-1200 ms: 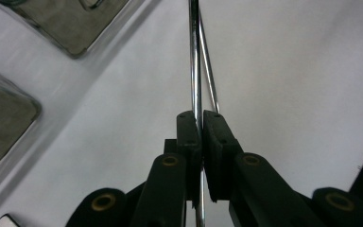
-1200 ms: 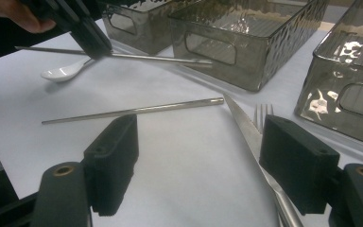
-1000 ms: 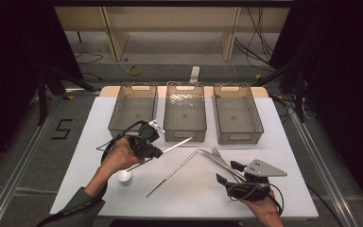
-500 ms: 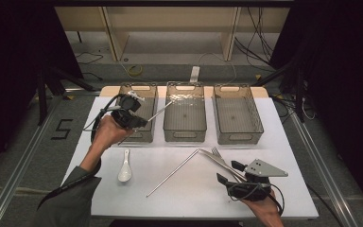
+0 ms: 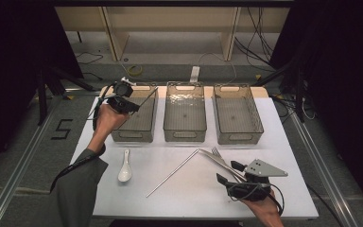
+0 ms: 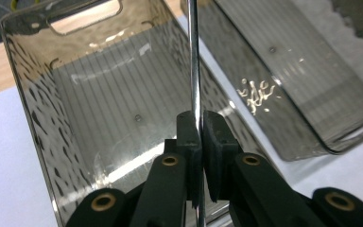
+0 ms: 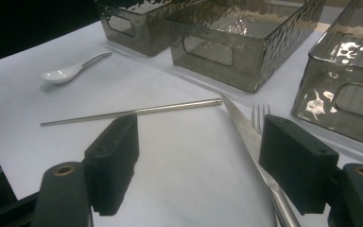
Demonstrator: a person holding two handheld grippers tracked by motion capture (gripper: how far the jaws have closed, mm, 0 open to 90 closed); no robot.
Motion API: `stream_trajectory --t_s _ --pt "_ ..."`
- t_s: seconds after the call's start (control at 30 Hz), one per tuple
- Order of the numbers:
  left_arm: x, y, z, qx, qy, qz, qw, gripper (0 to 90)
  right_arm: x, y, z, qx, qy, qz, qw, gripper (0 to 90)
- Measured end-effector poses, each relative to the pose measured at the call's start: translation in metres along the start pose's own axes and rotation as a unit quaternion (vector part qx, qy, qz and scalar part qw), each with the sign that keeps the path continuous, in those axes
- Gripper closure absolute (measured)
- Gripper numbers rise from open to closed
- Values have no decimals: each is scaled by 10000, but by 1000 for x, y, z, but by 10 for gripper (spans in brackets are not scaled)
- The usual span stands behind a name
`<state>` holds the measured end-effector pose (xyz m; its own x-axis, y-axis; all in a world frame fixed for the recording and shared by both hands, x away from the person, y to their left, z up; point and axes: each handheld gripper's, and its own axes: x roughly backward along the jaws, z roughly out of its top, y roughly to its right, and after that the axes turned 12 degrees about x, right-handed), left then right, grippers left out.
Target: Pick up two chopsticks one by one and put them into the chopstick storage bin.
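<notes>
In the left gripper view the metal chopstick [image 6: 194,71] runs off both the top and bottom edges, its ends unseen. In the right gripper view, the knife's [image 7: 250,137] handle and fork's [image 7: 260,116] handle are hidden behind one finger.

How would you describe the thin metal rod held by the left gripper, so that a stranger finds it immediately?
Look at the white table with three grey see-through bins in a row. Above the leftmost bin the left gripper is shut on a chopstick. Unlike the second chopstick, which lies flat on the table near the white spoon, this one is lifted over the bin.
</notes>
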<state>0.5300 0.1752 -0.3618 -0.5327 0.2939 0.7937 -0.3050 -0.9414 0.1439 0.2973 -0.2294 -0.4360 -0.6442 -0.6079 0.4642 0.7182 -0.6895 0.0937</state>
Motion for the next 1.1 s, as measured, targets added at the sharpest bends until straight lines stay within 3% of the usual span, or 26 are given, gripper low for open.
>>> stream_trajectory --t_s 0.7,0.87,1.1 --pt "-21 -24 9 367 96 261 9989 855 0 0 0 10 -3 9 10000 299" --pt "-24 -28 10 441 129 219 9987 855 1 0 0 2 8 7 10000 299" --pt "-30 -33 9 341 169 333 9987 853 1 0 0 6 4 19 10000 300"
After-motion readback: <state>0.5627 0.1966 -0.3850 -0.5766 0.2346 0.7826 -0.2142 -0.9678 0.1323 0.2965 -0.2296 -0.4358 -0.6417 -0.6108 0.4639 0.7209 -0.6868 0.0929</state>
